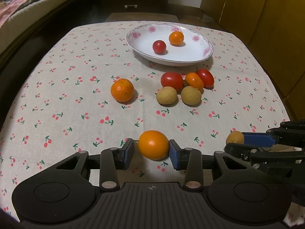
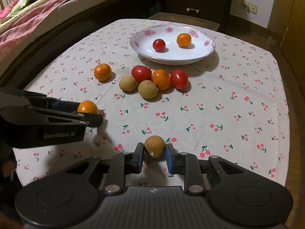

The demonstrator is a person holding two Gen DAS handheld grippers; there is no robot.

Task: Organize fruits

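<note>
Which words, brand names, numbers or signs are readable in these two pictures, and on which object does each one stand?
"GenRobot.AI": pale lettering on the black side of the left gripper, readable only in the right wrist view.

No other text can be read. The plate has only pink flowers, and the tablecloth has only cherries. The small round mark on each gripper body is a symbol, not letters. The wall socket shows no readable label.

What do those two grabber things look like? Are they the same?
Yes, they match. The left gripper and the right gripper are both black plastic with a ribbed body, two round discs at the sides and silver pins on the arms. Their jaws have flat blue pads. Pale lettering runs along the left one's side. No cables or sleeves show.
</note>
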